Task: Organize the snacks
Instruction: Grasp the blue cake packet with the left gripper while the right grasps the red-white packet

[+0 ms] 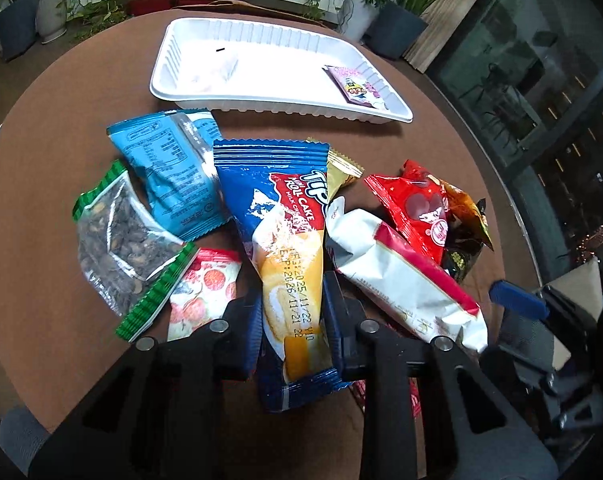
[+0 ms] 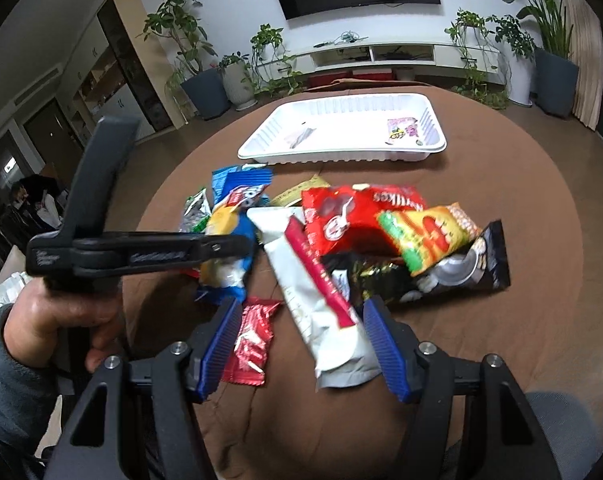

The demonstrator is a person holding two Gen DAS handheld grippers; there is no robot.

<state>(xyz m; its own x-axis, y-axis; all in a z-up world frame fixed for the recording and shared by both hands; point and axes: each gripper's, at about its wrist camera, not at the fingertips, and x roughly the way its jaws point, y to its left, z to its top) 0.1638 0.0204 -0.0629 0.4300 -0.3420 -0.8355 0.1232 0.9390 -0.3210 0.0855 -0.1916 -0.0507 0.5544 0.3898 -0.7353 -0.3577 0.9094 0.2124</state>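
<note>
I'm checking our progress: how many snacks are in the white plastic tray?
2. A small pink packet lies at the white plastic tray's right end; a pale see-through packet lies left of middle. Nothing looks hidden.

The blue roll-cake packet [image 1: 289, 240] reads "ROLL CAKE", "MILK CREAM" and a stamped date, "2025/11/22". The red pouch [image 2: 357, 216] shows letters ending in "kies"; other print is illegible.
</note>
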